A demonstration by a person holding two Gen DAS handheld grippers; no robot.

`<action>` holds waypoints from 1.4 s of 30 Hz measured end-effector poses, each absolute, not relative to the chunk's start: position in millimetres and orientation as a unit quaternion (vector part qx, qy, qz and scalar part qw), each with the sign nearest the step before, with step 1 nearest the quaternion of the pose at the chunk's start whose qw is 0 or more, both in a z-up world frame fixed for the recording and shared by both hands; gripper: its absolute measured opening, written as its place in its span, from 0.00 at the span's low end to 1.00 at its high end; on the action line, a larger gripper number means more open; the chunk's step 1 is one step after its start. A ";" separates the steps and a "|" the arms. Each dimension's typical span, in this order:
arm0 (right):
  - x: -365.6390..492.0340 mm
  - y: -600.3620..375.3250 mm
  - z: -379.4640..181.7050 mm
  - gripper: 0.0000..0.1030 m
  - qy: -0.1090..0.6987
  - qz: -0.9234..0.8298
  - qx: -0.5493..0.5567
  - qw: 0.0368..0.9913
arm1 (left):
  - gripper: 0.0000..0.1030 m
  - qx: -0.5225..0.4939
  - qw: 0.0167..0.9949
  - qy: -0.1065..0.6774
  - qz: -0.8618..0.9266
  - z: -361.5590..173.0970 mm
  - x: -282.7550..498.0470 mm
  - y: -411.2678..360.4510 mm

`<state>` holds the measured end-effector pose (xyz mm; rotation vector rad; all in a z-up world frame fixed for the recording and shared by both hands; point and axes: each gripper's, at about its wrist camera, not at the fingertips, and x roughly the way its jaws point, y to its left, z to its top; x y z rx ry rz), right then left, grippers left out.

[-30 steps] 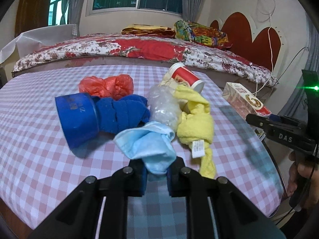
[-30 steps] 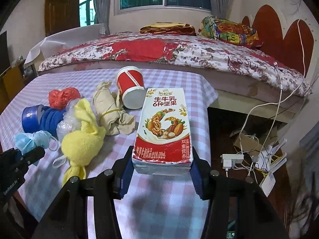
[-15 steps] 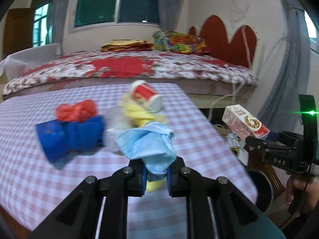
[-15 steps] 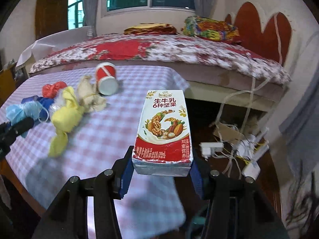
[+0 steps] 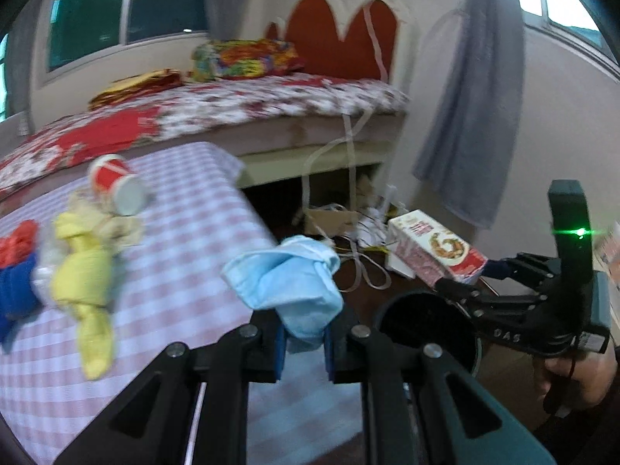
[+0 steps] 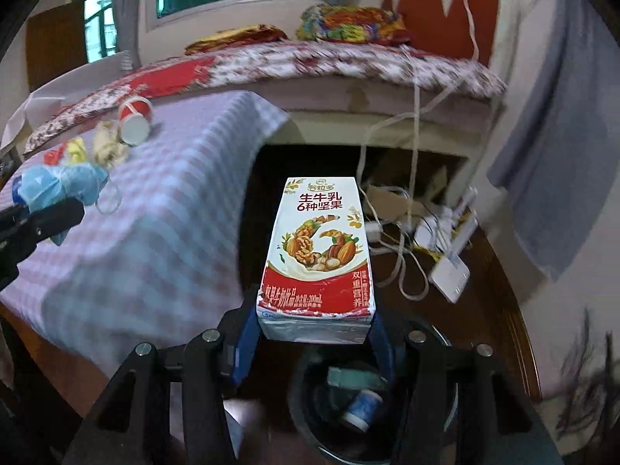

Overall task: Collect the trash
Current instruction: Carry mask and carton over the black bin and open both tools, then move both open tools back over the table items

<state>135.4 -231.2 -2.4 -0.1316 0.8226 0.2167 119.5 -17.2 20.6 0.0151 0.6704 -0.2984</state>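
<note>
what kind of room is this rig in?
Almost certainly a home bedroom: a bed with a floral spread and folded bedding, a red heart-shaped headboard, and curtained windows. The work surface is a table with a checked cloth, and a dark trash bin stands on the floor beside it.

Milk carton [image 6: 317, 248] held above black bin [image 6: 310, 418]; blue mask [image 5: 286, 283] crumpled, lifted.

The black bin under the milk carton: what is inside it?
Inside the bin lie a blue-and-white cup and something teal; the milk carton and right gripper cover the rest.
</note>
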 end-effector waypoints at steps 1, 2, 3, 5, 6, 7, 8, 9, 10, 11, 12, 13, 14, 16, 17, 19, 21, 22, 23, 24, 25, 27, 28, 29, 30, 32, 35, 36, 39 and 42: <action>133.9 -237.1 -6.0 0.52 0.402 0.101 -0.062 0.908 | 0.16 0.009 0.932 0.330 -0.153 19.0 119.4 -23.2; 132.3 -244.6 -10.2 0.52 0.407 0.094 -0.061 0.906 | 0.16 0.013 0.928 0.334 -0.164 16.1 120.2 -33.6; 130.7 -251.0 -13.4 0.52 0.411 0.090 -0.059 0.905 | 0.16 0.015 0.926 0.336 -0.173 14.1 119.6 -41.7; 127.2 -265.7 -19.8 0.52 0.418 0.079 -0.053 0.904 | 0.16 0.021 0.919 0.343 -0.191 8.9 119.5 -58.7; 125.5 -272.7 -23.2 0.52 0.421 0.075 -0.051 0.903 | 0.16 0.026 0.915 0.348 -0.202 4.5 120.0 -69.9; 123.2 -281.7 -27.7 0.52 0.426 0.069 -0.048 0.901 | 0.16 0.029 0.913 0.351 -0.208 1.9 119.9 -75.6; 121.4 -287.0 -31.0 0.52 0.429 0.065 -0.046 0.900 | 0.16 0.034 0.908 0.356 -0.219 -3.2 120.7 -85.4; 119.6 -292.5 -34.2 0.52 0.434 0.060 -0.044 0.898 | 0.16 0.038 0.903 0.362 -0.228 -8.0 121.3 -93.2; 117.5 -298.6 -38.4 0.52 0.439 0.057 -0.042 0.896 | 0.16 0.040 0.900 0.366 -0.233 -10.8 121.0 -97.5; 115.0 -303.6 -42.5 0.52 0.444 0.054 -0.040 0.894 | 0.16 0.043 0.896 0.371 -0.240 -16.0 121.5 -104.9; 112.6 -307.5 -46.8 0.52 0.448 0.052 -0.039 0.892 | 0.16 0.046 0.893 0.375 -0.246 -20.2 121.6 -110.9; 110.7 -310.7 -51.5 0.52 0.452 0.050 -0.041 0.889 | 0.16 0.048 0.890 0.378 -0.249 -22.8 123.5 -114.6; 108.6 -313.7 -57.2 0.52 0.458 0.049 -0.042 0.887 | 0.16 0.051 0.887 0.383 -0.254 -27.4 123.7 -120.2; 105.0 -317.0 -67.2 0.52 0.468 0.050 -0.045 0.881 | 0.16 0.054 0.881 0.392 -0.260 -33.9 125.9 -127.4; 102.8 -318.1 -73.2 0.52 0.474 0.050 -0.048 0.878 | 0.16 0.055 0.878 0.396 -0.264 -38.6 127.2 -130.6; 100.2 -320.3 -82.5 0.52 0.483 0.051 -0.053 0.873 | 0.16 0.060 0.868 0.411 -0.270 -50.0 130.1 -138.3; 99.6 -322.3 -91.0 0.52 0.491 0.054 -0.058 0.867 | 0.16 0.062 0.860 0.426 -0.273 -61.1 136.0 -142.6; 99.2 -323.7 -95.1 0.52 0.495 0.056 -0.060 0.865 | 0.16 0.064 0.857 0.432 -0.274 -65.9 137.6 -144.8; 99.7 -326.1 -98.4 0.52 0.497 0.058 -0.061 0.863 | 0.16 0.065 0.853 0.439 -0.275 -71.5 139.7 -147.0; 99.8 -328.1 -101.5 0.52 0.500 0.061 -0.060 0.862 | 0.16 0.065 0.849 0.447 -0.276 -78.1 141.9 -149.2; 100.4 -330.8 -105.4 0.52 0.503 0.064 -0.057 0.860 | 0.16 0.063 0.845 0.453 -0.278 -82.4 144.4 -150.5; 102.9 -333.2 -111.1 0.52 0.507 0.069 -0.056 0.857 | 0.16 0.061 0.836 0.467 -0.282 -92.3 148.1 -154.5; 104.2 -334.3 -114.2 0.52 0.510 0.073 -0.055 0.855 | 0.16 0.060 0.830 0.475 -0.285 -96.2 150.8 -157.1; 106.5 -334.3 -118.2 0.52 0.514 0.079 -0.054 0.852 | 0.17 0.058 0.827 0.480 -0.288 -99.7 152.0 -159.1; 108.3 -333.8 -122.6 0.52 0.519 0.083 -0.056 0.849 | 0.17 0.056 0.819 0.490 -0.294 -105.0 154.3 -161.5; 111.1 -329.4 -131.8 0.58 0.524 0.072 -0.081 0.845 | 0.44 0.049 0.808 0.508 -0.295 -116.0 158.7 -166.1; 110.3 -330.1 -137.9 0.86 0.519 0.034 -0.119 0.846 | 0.78 0.061 0.817 0.503 -0.274 -119.2 158.8 -168.6; 111.7 -333.5 -138.4 0.86 0.523 0.026 -0.116 0.844 | 0.79 0.061 0.821 0.500 -0.270 -118.1 157.8 -168.7; 115.2 -346.1 -135.8 0.87 0.527 0.013 -0.096 0.844 | 0.87 0.070 0.827 0.494 -0.258 -115.9 154.5 -167.6; 115.7 -354.4 -133.2 0.97 0.529 0.002 -0.079 0.845 | 0.95 0.079 0.834 0.486 -0.249 -113.0 151.9 -166.2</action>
